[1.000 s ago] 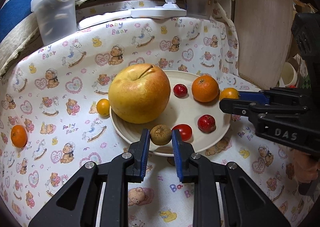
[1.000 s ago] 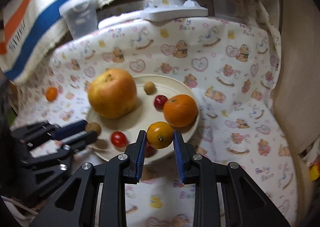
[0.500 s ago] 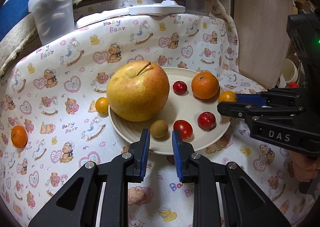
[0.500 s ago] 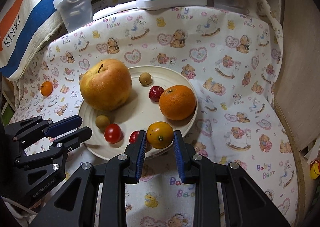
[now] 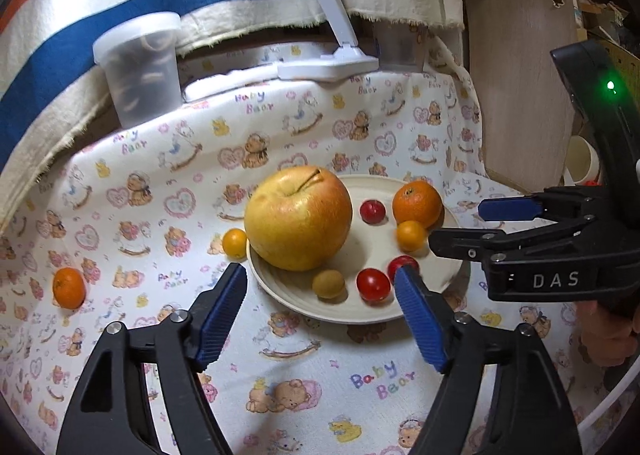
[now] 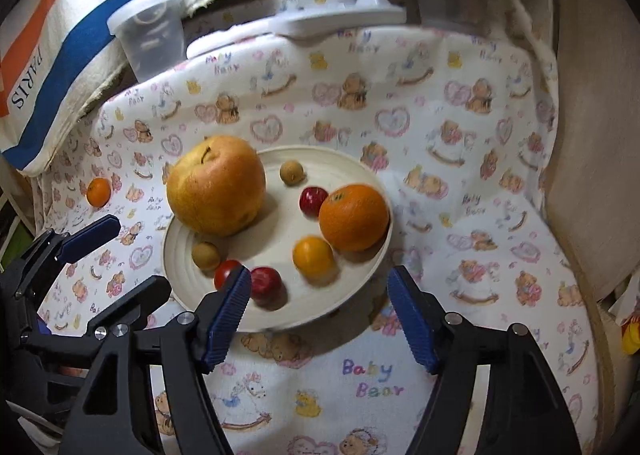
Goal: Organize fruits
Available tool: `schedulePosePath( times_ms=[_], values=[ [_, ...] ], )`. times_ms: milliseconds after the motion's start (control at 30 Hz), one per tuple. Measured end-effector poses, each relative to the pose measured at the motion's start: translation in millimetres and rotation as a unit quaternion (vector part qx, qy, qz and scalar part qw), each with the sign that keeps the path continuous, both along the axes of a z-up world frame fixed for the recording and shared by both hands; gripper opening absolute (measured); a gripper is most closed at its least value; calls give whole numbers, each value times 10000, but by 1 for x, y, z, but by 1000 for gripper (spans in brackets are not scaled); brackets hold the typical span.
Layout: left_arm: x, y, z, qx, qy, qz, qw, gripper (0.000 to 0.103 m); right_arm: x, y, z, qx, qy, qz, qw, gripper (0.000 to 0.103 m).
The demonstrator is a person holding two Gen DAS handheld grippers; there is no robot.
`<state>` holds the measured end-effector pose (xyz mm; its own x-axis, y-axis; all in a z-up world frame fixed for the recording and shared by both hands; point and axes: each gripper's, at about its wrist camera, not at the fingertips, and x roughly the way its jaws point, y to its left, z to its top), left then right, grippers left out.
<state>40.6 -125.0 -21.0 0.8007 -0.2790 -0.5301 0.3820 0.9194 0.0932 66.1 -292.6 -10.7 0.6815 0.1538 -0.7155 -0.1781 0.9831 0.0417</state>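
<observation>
A white cotton tablecloth (image 5: pixel 168 239) printed with teddy bears, pink hearts, ducks and the words "Baby Bear" covers the table. At its far left corner stands a translucent lidded plastic tub (image 5: pixel 138 69), its contents too blurred to tell. Beside it along the far edge lies the flat white plastic base of a lamp (image 5: pixel 328 69), its arm rising out of view. Behind hangs a cream canvas cloth with blue and orange stripes (image 6: pixel 76 35), lettered "PARIS". A pale wooden board (image 5: pixel 516 55) leans along the right edge.
</observation>
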Motion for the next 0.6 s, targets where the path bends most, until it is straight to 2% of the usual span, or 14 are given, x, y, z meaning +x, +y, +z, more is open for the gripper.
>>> schedulePosePath(
  times_ms=[133,300,367,600],
  values=[
    [-9,6,10,-125,-416,206,9988,80,-4,-1,6,6,-232,-42,9997,72],
    [-23,15,31,-251,-853,332,9955,97,-10,-1,16,-22,-603,-109,9981,73],
    [-25,20,39,-327,-947,401,9942,102,-14,-2,20,-54,-790,-149,9967,79],
    [-26,38,51,-549,-1024,663,9910,102,-27,1,33,-100,-1367,-164,9904,86]
  ],
)
